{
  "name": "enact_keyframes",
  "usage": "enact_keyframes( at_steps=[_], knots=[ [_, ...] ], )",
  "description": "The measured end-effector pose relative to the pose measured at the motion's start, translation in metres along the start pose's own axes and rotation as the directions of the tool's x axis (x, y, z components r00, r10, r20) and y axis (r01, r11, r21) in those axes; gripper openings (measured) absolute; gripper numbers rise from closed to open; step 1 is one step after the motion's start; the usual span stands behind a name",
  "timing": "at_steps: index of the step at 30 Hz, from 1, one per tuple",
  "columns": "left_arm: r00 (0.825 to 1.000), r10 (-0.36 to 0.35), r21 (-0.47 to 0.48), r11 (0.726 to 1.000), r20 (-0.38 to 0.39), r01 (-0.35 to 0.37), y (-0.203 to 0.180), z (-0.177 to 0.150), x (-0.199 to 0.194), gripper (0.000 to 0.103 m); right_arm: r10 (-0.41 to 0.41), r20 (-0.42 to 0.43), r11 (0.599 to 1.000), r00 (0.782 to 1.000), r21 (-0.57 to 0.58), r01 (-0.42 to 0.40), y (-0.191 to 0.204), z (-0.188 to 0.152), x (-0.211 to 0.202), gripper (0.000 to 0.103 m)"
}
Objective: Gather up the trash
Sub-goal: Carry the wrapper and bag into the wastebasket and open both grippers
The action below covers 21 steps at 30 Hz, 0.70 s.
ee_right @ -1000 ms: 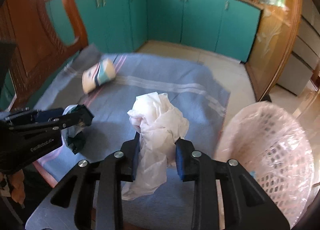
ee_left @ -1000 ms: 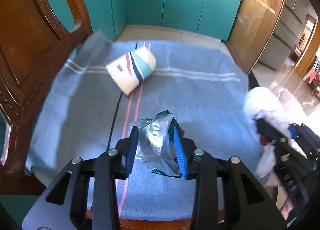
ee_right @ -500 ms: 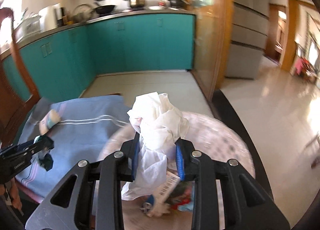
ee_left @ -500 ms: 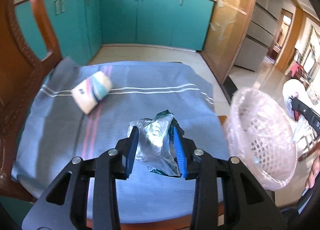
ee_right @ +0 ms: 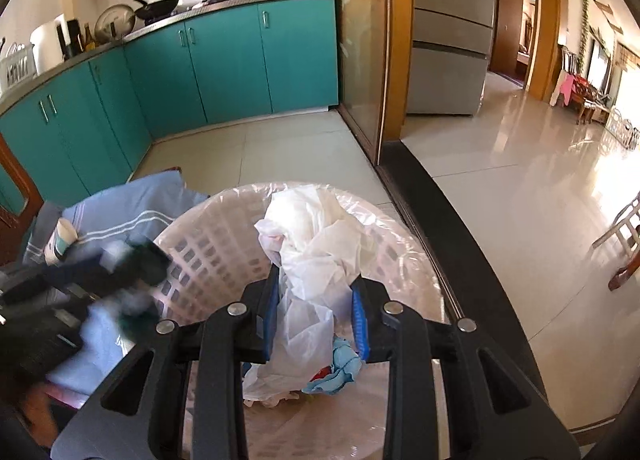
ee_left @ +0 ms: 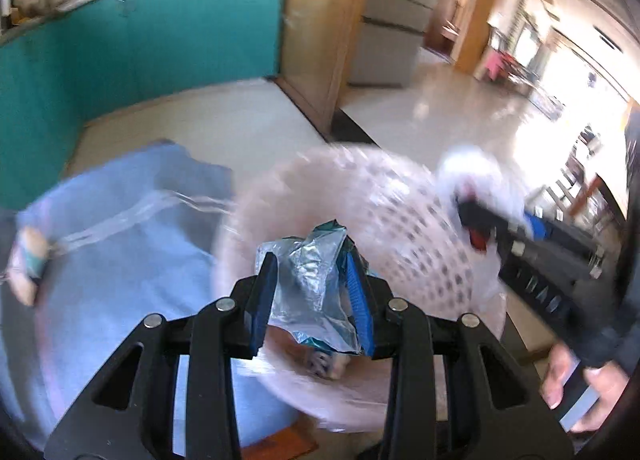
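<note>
A crumpled silver-and-green foil wrapper [ee_left: 310,284] is clamped in my left gripper [ee_left: 312,264], which hangs over the near rim of a pink lattice trash basket [ee_left: 400,228] lined with clear plastic. Over the same basket [ee_right: 208,236], my right gripper [ee_right: 316,280] is shut on a crumpled white plastic bag [ee_right: 316,244]. Blue and red scraps [ee_right: 338,370] lie at the bottom. A paper cup [ee_right: 60,240] with blue stripes lies on its side on the blue cloth [ee_right: 132,200]. From the left, the other gripper [ee_right: 132,264] shows blurred.
The blue cloth [ee_left: 120,260] covers a wooden table left of the basket. Teal kitchen cabinets [ee_right: 224,56] line the far wall, with pale floor tiles [ee_right: 500,188] beyond. A person's hand [ee_left: 576,384] holds the right gripper's handle at the lower right.
Both grippers swung right from over the blue cloth to over the basket, each keeping its load. The cup and cloth slid to the left edge of both views.
</note>
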<state>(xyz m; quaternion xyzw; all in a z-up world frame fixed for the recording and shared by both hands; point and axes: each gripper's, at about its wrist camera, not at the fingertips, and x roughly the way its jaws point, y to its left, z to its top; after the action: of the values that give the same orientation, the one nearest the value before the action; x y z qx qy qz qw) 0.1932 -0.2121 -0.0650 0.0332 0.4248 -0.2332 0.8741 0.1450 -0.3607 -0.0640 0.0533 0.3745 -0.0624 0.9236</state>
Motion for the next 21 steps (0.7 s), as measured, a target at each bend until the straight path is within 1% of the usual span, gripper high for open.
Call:
enact_keyframes(
  at_steps=[1,2,5,6,8,9,10,13,15,18,21],
  knots=[
    [0.999,-0.033,0.004,0.999,-0.019,0.033,-0.005,-0.005,0.009,0.038,0.0,0.006,1.0,1.0,0.001,0.0,-0.002,0.0,-0.003,0.03],
    [0.999,-0.038,0.006,0.999,-0.03,0.038,-0.008,-0.007,0.015,0.038,0.0,0.009,1.0,1.0,0.001,0.0,-0.004,-0.001,-0.004,0.03],
    [1.0,0.005,0.024,1.0,-0.029,-0.004,-0.017,-0.008,0.025,0.039,-0.006,0.0,1.0,1.0,0.003,0.006,-0.009,-0.004,-0.003,0.03],
    [1.0,0.028,0.031,0.999,-0.014,-0.028,-0.018,-0.008,0.026,0.041,-0.009,-0.005,1.0,1.0,0.005,0.009,-0.01,-0.004,-0.001,0.03],
    [0.999,0.049,0.034,0.998,0.009,-0.049,-0.017,-0.006,0.024,0.052,-0.013,-0.023,1.0,1.0,0.008,0.014,-0.011,-0.006,0.003,0.031],
    [0.999,0.051,0.031,0.998,0.018,-0.052,-0.015,-0.006,0.023,0.061,-0.014,-0.03,1.0,0.999,0.009,0.014,-0.01,-0.005,0.004,0.033],
    [0.998,0.053,0.024,0.998,0.031,-0.053,-0.012,-0.005,0.02,0.065,-0.017,-0.043,1.0,0.999,0.007,0.018,-0.01,-0.006,0.006,0.034],
    [0.998,0.049,0.008,0.999,0.047,-0.049,-0.002,-0.002,0.014,0.069,-0.028,-0.079,1.0,0.996,0.01,0.029,-0.007,-0.008,0.013,0.042],
    [0.997,0.059,-0.014,0.998,0.056,-0.058,0.006,-0.002,0.009,0.07,-0.025,-0.093,0.999,0.995,0.022,0.027,-0.008,-0.01,0.015,0.053],
    [0.993,0.101,-0.055,0.994,0.068,-0.098,0.024,-0.002,0.005,0.07,-0.013,-0.096,0.999,0.995,0.045,0.017,-0.01,-0.009,0.016,0.062],
    [0.985,0.161,-0.104,0.982,0.054,-0.155,0.049,-0.001,0.0,0.071,-0.019,-0.097,0.999,0.995,0.046,0.024,-0.007,-0.009,0.018,0.067]
  ],
)
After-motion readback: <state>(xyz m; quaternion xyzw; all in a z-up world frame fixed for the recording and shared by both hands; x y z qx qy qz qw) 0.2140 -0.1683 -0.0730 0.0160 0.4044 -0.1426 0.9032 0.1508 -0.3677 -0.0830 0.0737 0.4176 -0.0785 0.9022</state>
